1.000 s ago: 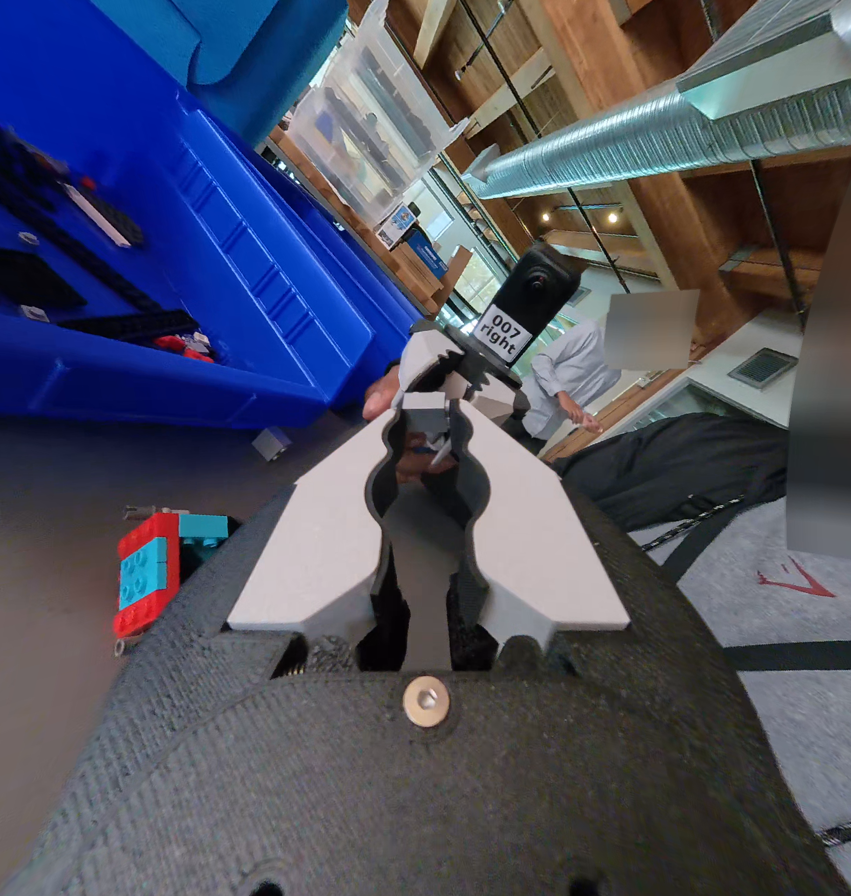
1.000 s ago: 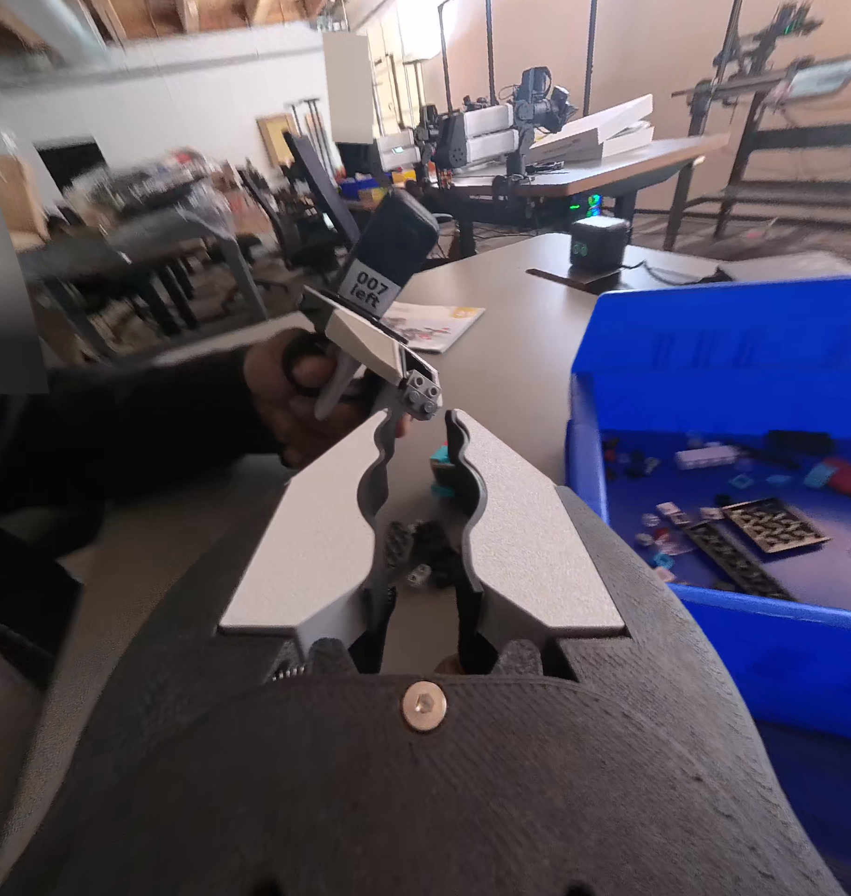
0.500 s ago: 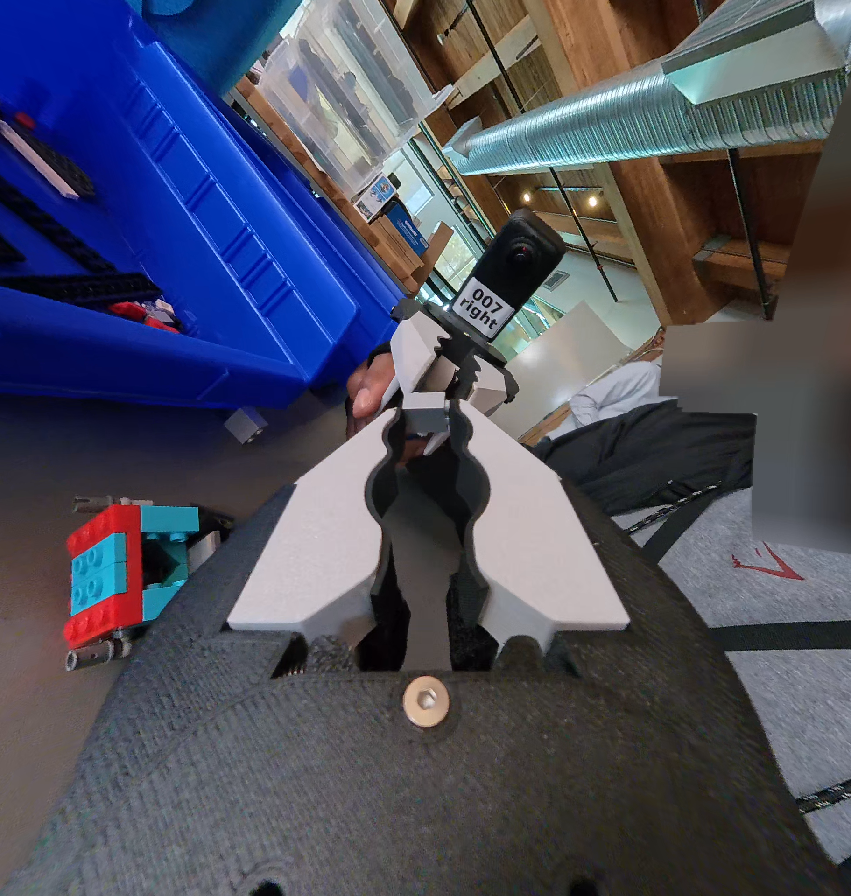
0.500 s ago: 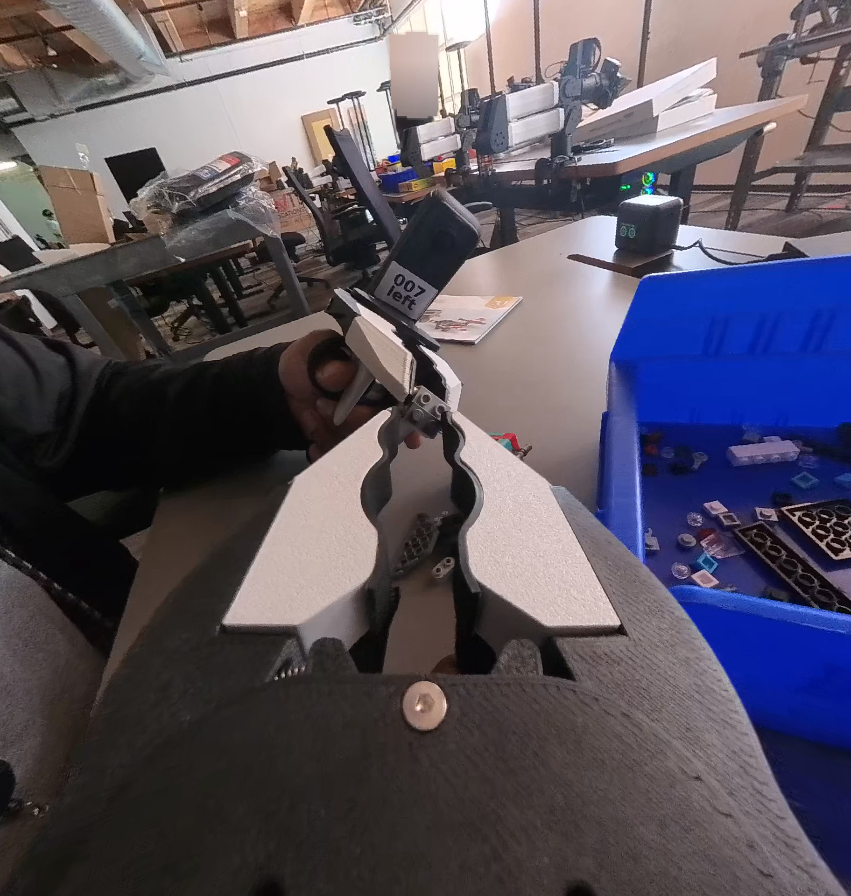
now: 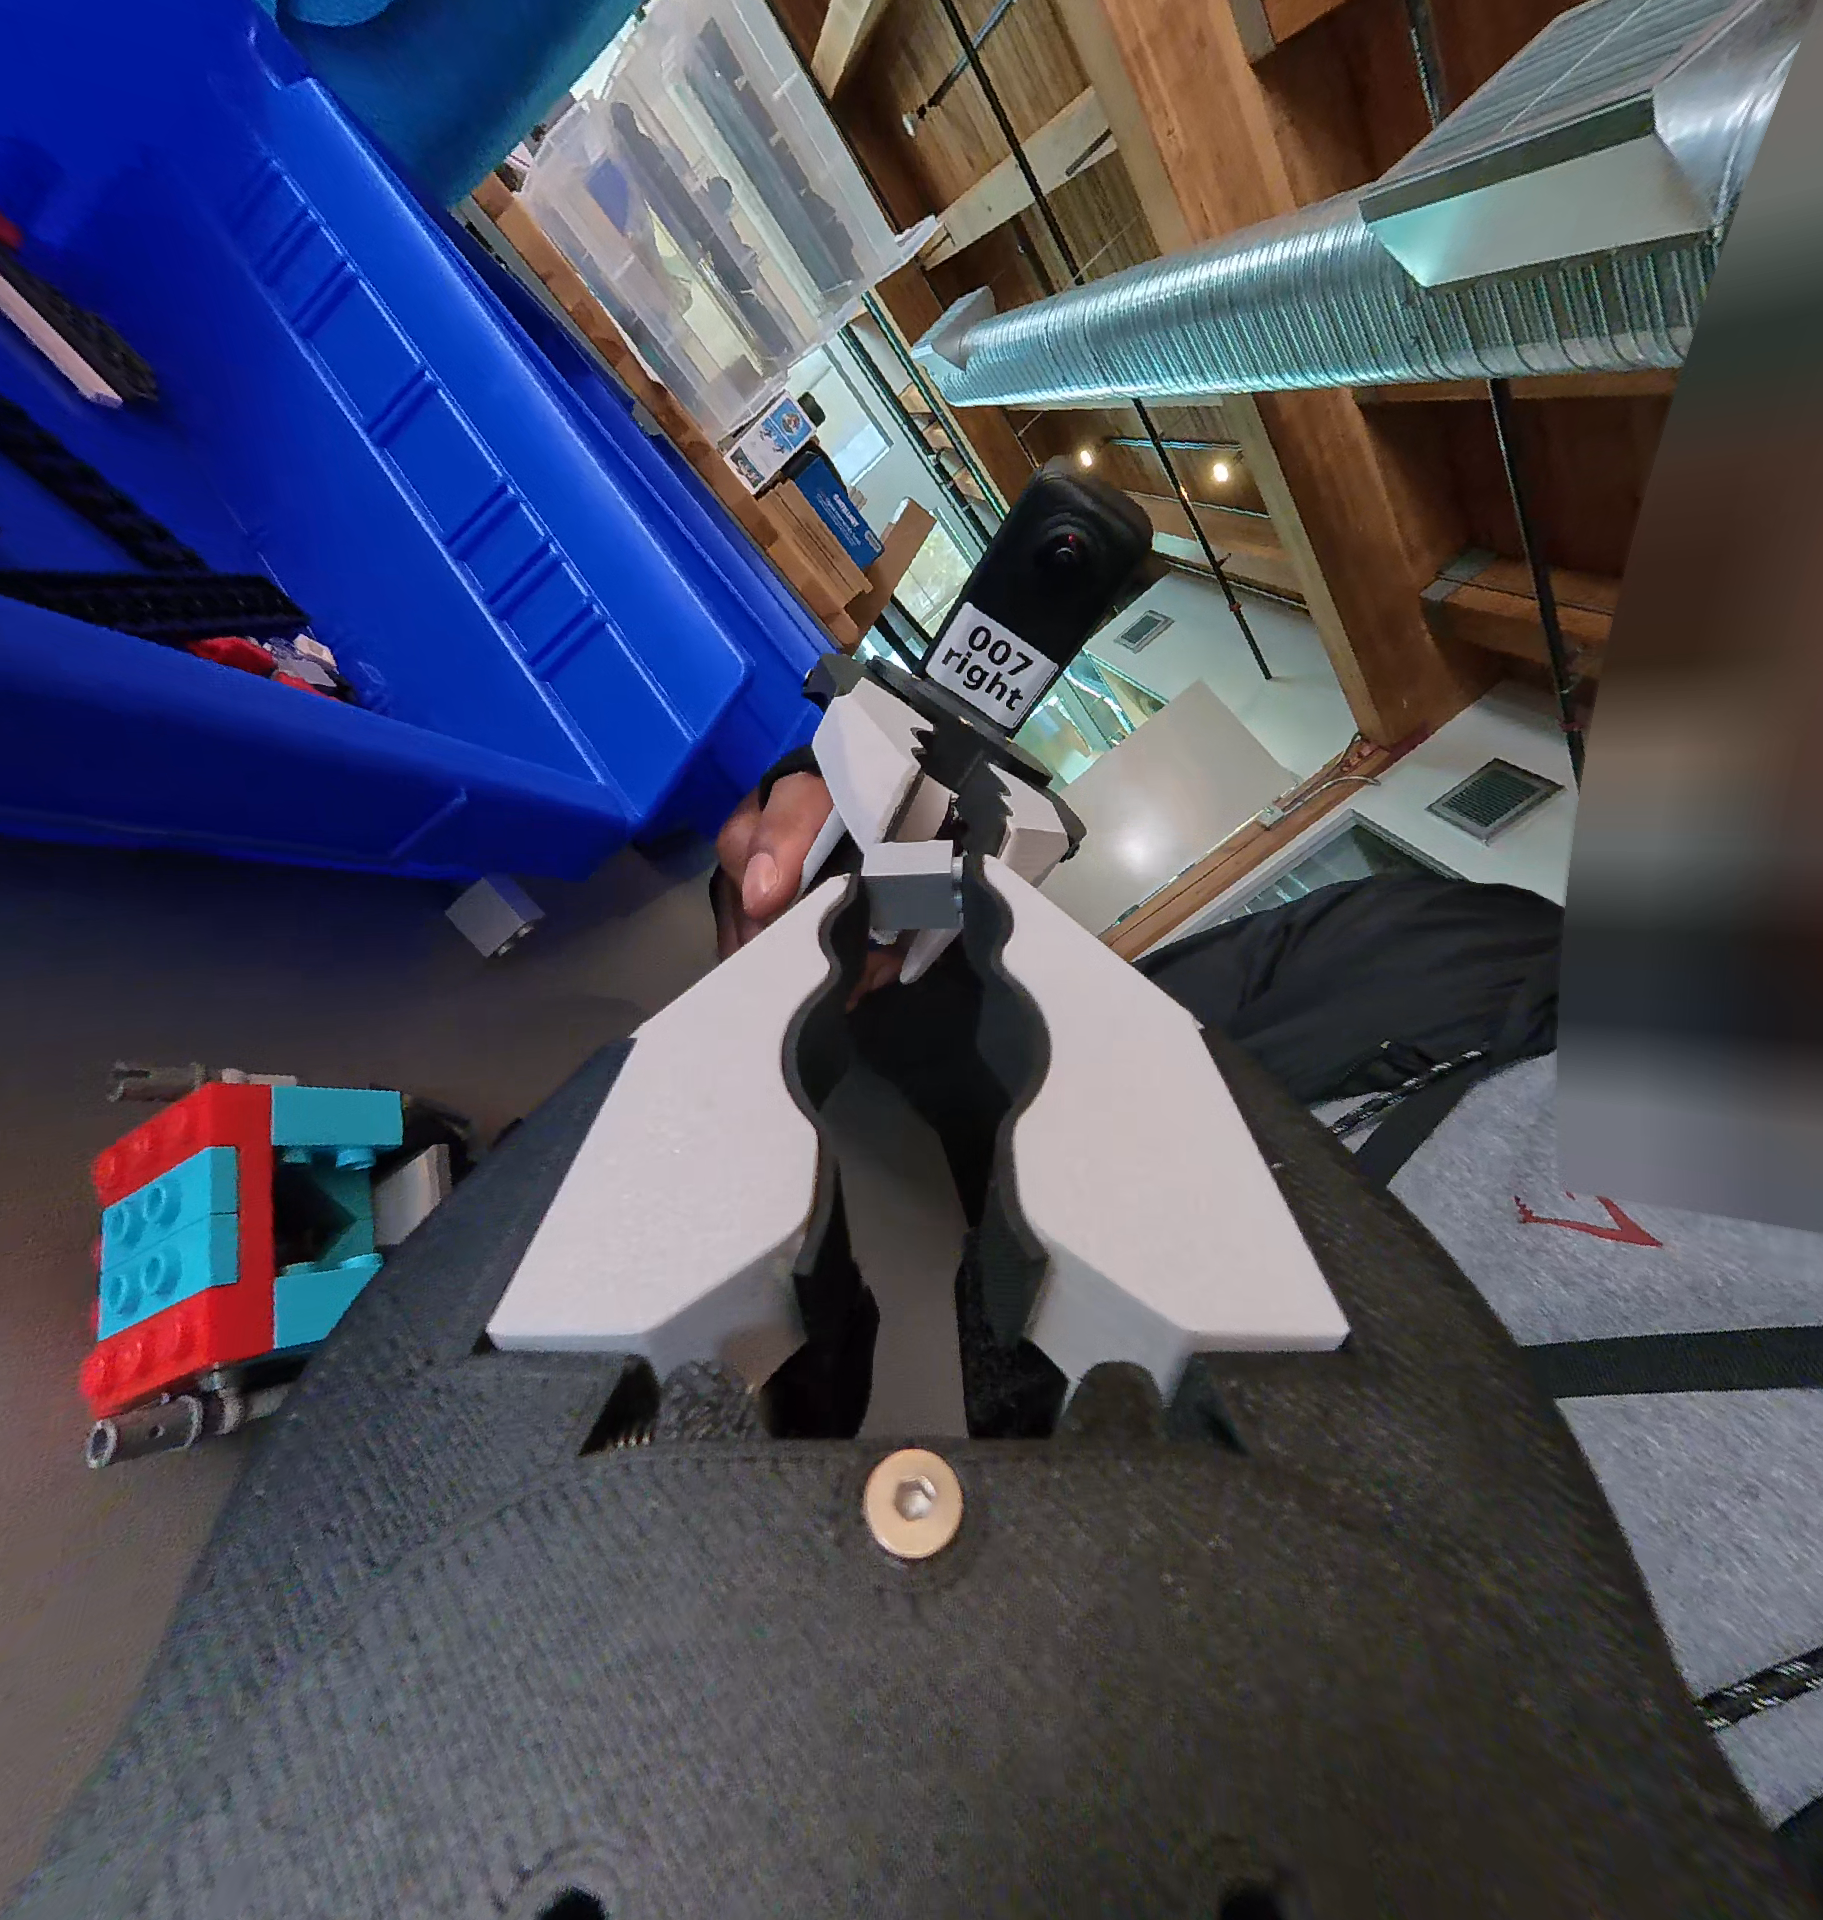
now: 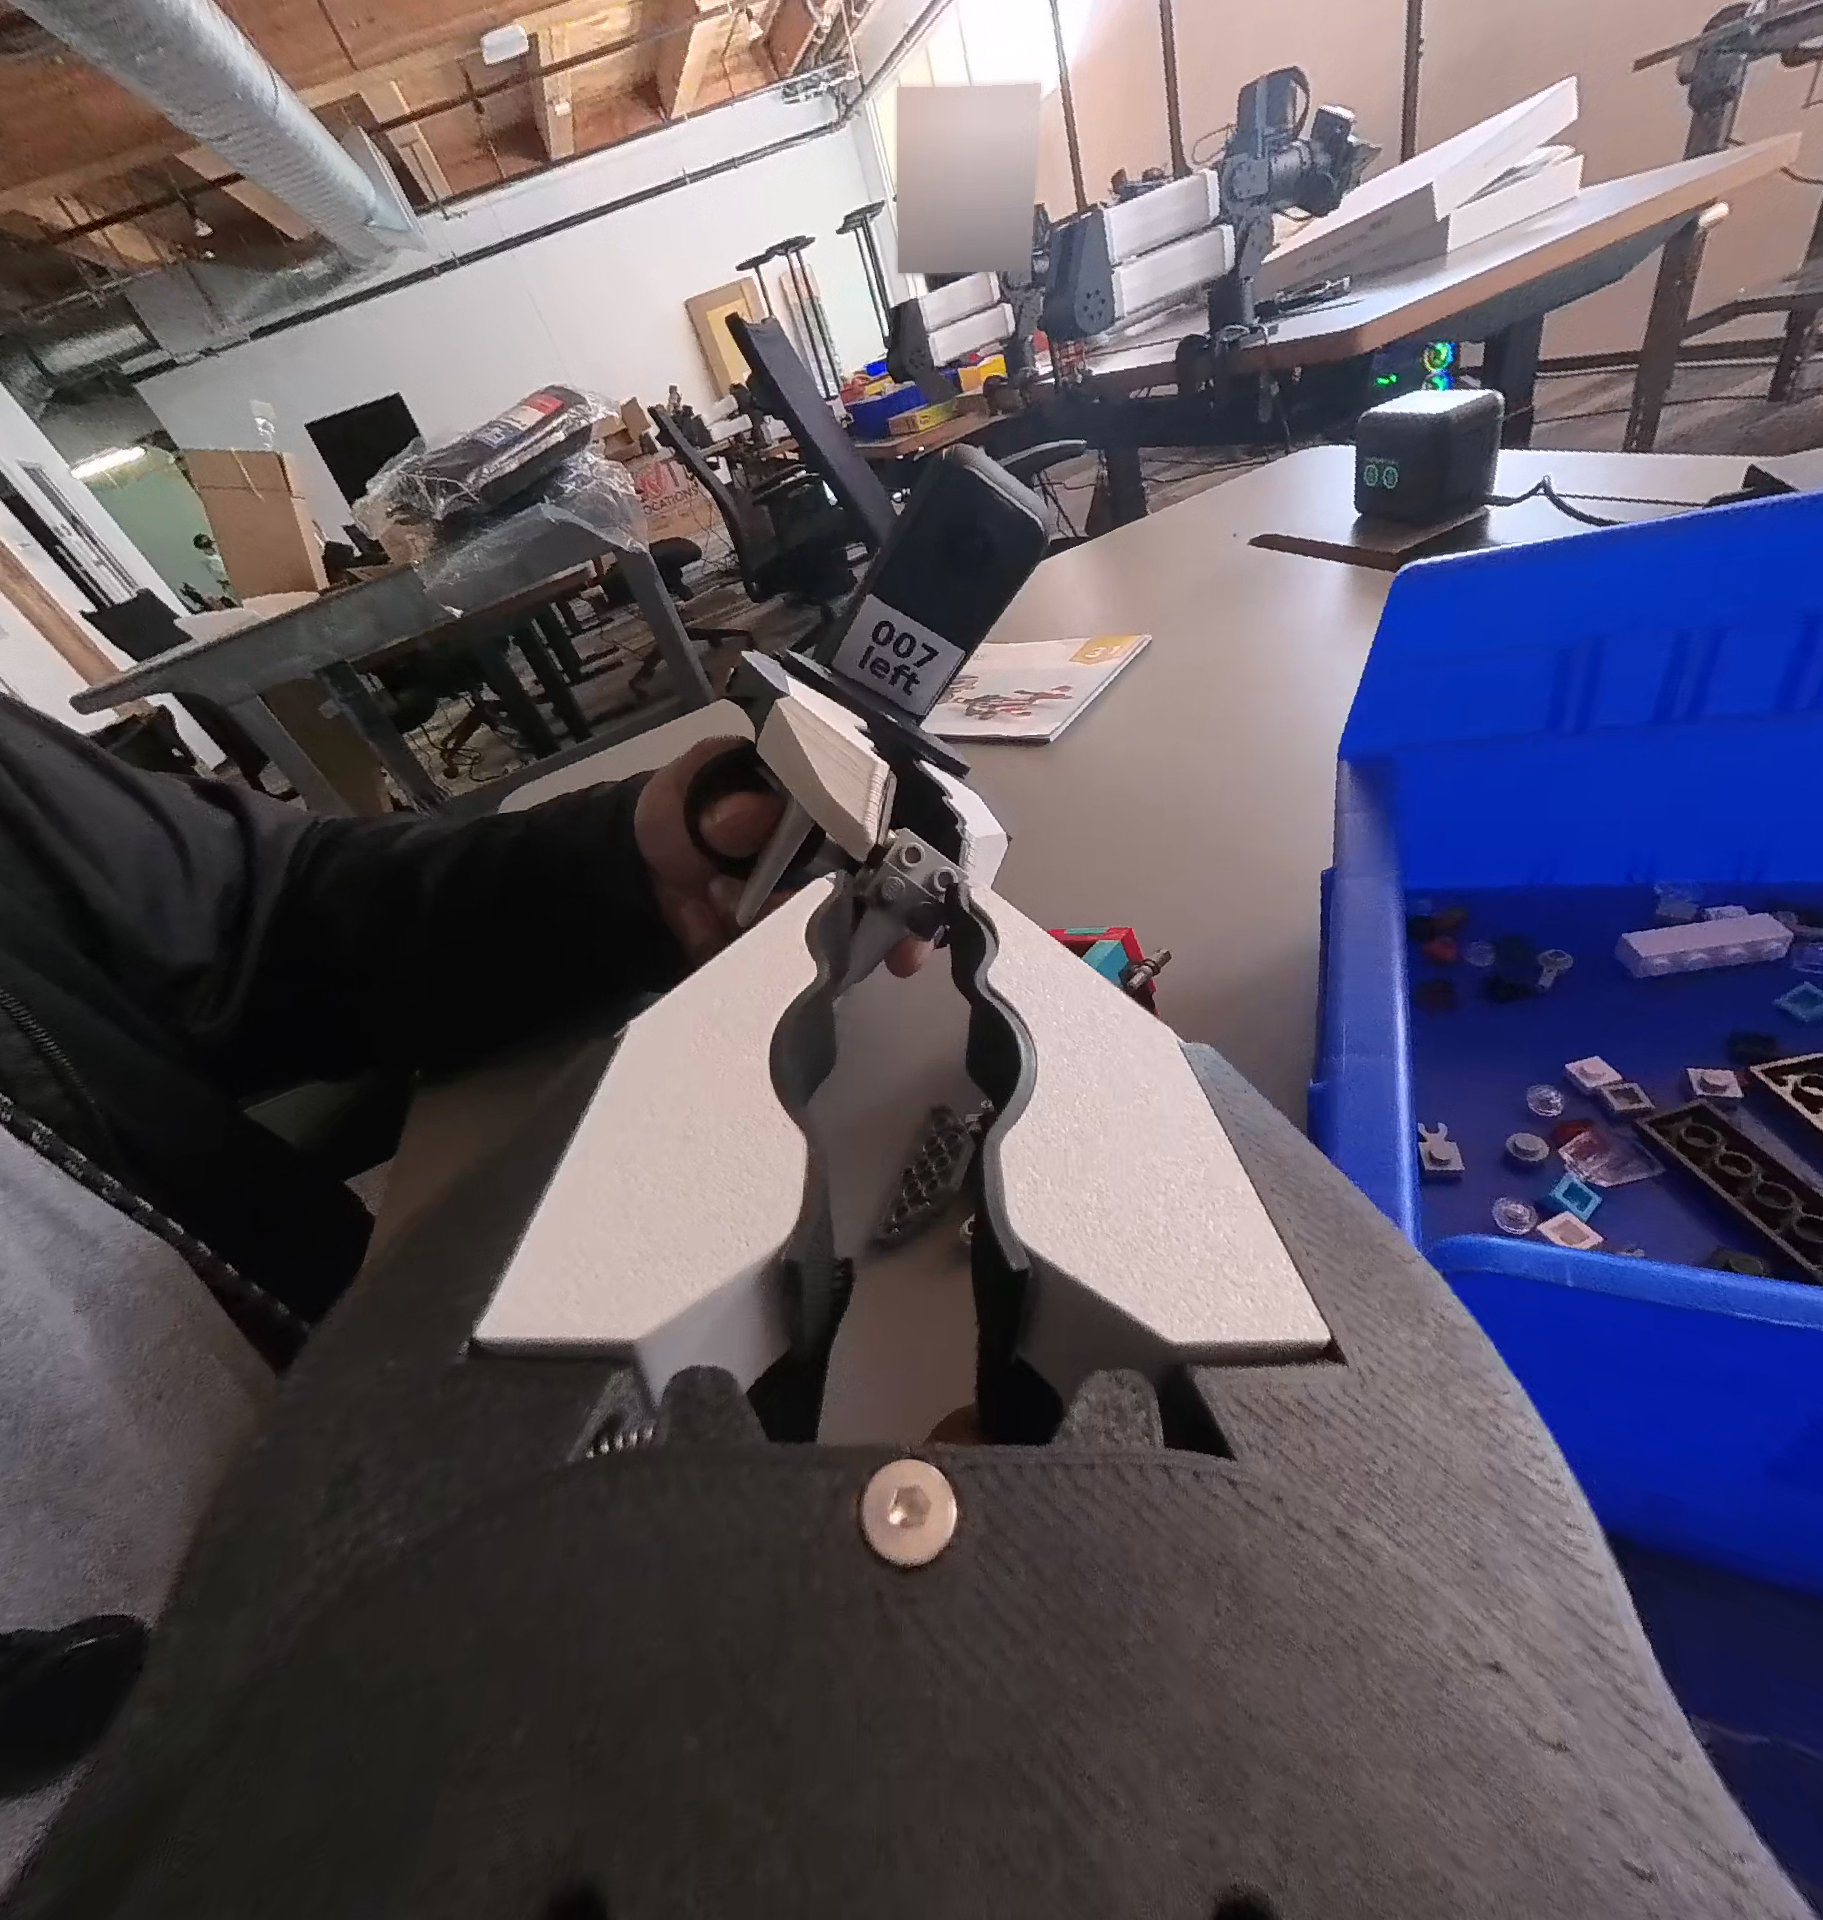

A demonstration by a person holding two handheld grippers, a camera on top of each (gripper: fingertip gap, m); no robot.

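A small grey studded brick (image 5: 912, 896) sits between the tips of my left gripper (image 5: 912, 883), which is shut on it above the table. In the right wrist view the same brick (image 6: 912, 881) lies between the tips of my right gripper (image 6: 902, 899), which press on its sides. The two grippers meet tip to tip, turned about a quarter turn to each other. The right gripper also shows in the left wrist view (image 5: 938, 810), and the left gripper in the right wrist view (image 6: 834, 779), held by a hand (image 6: 699, 842).
A red and teal brick build (image 5: 200, 1236) lies on the grey table (image 6: 1198, 623), left of my left gripper. A blue bin (image 6: 1613, 727) with several loose pieces stands on the right. A dark studded plate (image 6: 928, 1174) lies under my right gripper. A loose grey block (image 5: 491, 914) lies by the bin. Only a small space, under 4 cm, lies between the two pairs of fingers. The loose grey block (image 5: 491, 914) is about equally far from each gripper, around 12 centimetres.
The grippers have come together: the brick held by the left gripper was beyond the right gripper's tips and now sits between them. The red and teal build has slid toward the lower left in the left wrist view.
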